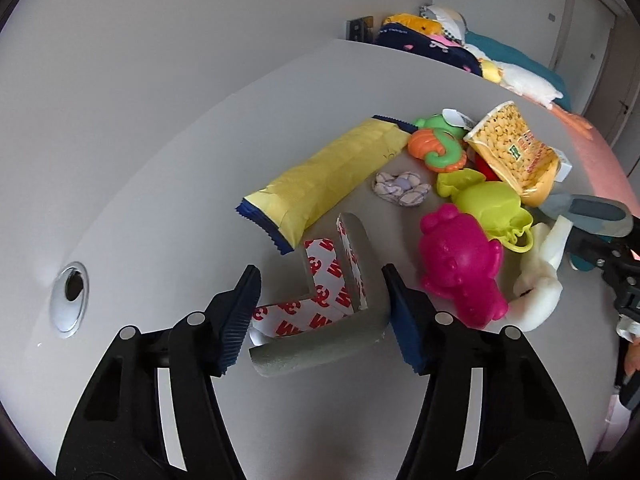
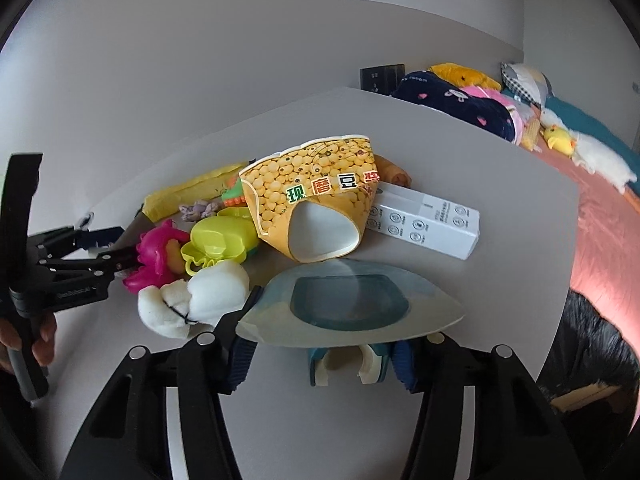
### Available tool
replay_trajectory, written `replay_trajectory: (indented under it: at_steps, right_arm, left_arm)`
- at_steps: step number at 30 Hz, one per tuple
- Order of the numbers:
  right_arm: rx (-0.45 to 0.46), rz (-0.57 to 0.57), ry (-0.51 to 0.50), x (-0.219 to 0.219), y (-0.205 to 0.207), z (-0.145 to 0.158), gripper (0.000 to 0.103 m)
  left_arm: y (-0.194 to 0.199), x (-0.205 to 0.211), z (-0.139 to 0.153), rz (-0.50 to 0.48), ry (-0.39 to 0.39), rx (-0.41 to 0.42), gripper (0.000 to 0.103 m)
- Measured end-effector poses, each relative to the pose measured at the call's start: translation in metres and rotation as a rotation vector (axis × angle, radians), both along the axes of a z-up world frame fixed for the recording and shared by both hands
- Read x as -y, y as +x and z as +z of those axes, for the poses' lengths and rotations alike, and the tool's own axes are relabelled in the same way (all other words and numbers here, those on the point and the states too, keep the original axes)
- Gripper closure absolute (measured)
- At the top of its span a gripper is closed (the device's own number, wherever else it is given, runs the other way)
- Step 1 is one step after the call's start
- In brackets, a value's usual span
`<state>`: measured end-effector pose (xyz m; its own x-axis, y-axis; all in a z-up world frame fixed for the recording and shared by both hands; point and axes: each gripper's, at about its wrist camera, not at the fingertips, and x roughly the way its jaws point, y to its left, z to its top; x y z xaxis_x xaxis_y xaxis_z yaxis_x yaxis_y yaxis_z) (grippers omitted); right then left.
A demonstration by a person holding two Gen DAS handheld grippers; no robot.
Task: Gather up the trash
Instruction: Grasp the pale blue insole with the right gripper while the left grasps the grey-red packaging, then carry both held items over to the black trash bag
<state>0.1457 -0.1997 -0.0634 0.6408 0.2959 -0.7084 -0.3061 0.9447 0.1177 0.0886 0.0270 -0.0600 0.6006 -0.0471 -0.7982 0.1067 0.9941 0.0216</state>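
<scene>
- Our left gripper (image 1: pixel 320 312) spreads its fingers around the grey corner guard (image 1: pixel 320 344) on the counter (image 1: pixel 168 208); we should close squarely.
- Our right gripper (image 2: pixel 324 356) pinches a blister pack (image 2: pixel 348 304).
- Beyond: toys, crushed soy-milk cup (image 2: pixel 316 208).

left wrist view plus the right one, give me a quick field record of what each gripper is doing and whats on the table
left gripper: open, jaws either side of the grey foam corner guard, not clamped
right gripper: a blue and white mask-like piece sits across its jaws; grip cannot be told
table: white, with round cable hole
trash candidates: yellow wrapper, crushed soybean paper cup, white box
toys: pink mould, lime mould, white plush
</scene>
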Motion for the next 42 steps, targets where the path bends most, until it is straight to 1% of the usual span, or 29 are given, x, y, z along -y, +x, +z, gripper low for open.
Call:
replay_trajectory:
  at_steps: [5, 6, 9, 12, 17, 20, 27, 33, 42]
  right_arm:
    - [-0.007, -0.009, 0.08, 0.011, -0.009, 0.003, 0.046]
    - [-0.003, -0.011, 0.09, 0.012, -0.011, 0.005, 0.046]
    - [0.005, -0.012, 0.118, 0.017, -0.019, 0.011, 0.046]
    - [0.019, -0.014, 0.136, 0.021, -0.027, 0.018, 0.046]
    - [0.046, -0.005, 0.165, 0.028, -0.042, 0.03, 0.046]
    - [0.069, -0.003, 0.181, 0.035, -0.053, 0.038, 0.046]
    - [0.104, -0.03, 0.203, 0.064, -0.07, 0.055, 0.046]
    - [0.12, -0.066, 0.213, 0.093, -0.08, 0.06, 0.046]
    - [0.135, -0.135, 0.22, 0.136, -0.093, 0.063, 0.046]
  left_arm:
    - [-0.01, 0.0, 0.005, 0.029, -0.016, 0.042, 0.047]
    - [-0.013, 0.0, 0.009, 0.033, -0.025, 0.061, 0.061]
    - [-0.025, -0.003, 0.019, 0.049, -0.062, 0.085, 0.061]
    - [-0.037, -0.001, 0.025, 0.061, -0.063, 0.117, 0.063]
    - [-0.054, 0.003, 0.036, 0.081, -0.108, 0.159, 0.064]
    - [-0.065, 0.013, 0.047, 0.064, -0.114, 0.185, 0.064]
    - [-0.067, 0.054, 0.066, 0.006, -0.119, 0.225, 0.064]
    - [-0.068, 0.089, 0.076, -0.056, -0.113, 0.236, 0.064]
    - [-0.061, 0.14, 0.08, -0.145, -0.131, 0.228, 0.064]
